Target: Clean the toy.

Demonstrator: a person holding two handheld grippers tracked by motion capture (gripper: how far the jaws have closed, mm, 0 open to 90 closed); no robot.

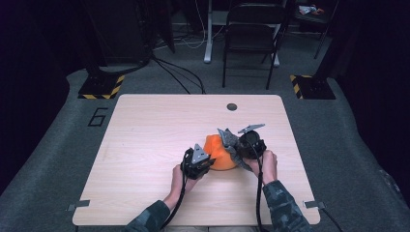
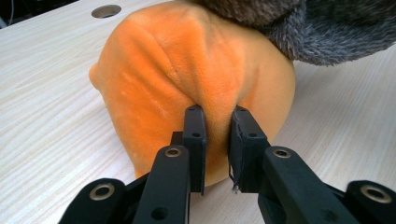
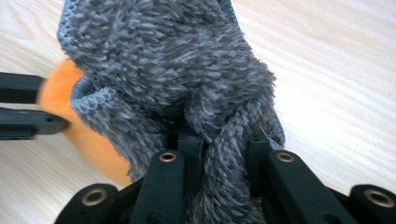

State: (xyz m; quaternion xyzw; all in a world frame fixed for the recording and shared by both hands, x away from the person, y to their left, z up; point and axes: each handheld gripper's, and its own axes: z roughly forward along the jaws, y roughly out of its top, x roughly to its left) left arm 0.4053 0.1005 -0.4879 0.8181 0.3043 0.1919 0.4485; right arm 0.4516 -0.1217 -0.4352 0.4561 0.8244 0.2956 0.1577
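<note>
We've got both grippers working one soft pile a bit right of centre on the wooden table (image 1: 145, 145).

Left gripper (image 2: 217, 135): clenched on the orange plush (image 2: 187, 84). In the left gripper view both black jaws pinch a fold of the orange fabric near its lower edge, with the fabric puckered in between them. The plush sits on the tabletop, domed, and its upper right part goes under the grey cloth (image 2: 317, 28).

Right gripper (image 3: 222, 144): clamped on the grey cloth. In the right gripper view a bunched strand of the fuzzy fabric runs down between the jaws, and the rest of the cloth billows up above them. Orange shows behind the cloth at left, next to the dark jaws of the other gripper.

In the high view we see the left gripper (image 1: 197, 162) at the plush's (image 1: 217, 152) left side and the right gripper (image 1: 249, 145) at its right side, with the cloth (image 1: 231, 142) draped on the plush's upper right. The left hand (image 1: 180, 178) and right hand (image 1: 268, 164) come in from the near edge, sleeves in a dark camouflage pattern.

A round cable hole (image 1: 232, 107) sits in the table near the far edge, well apart from the pile. A folding chair (image 1: 254, 34) stands on the floor beyond the table.
</note>
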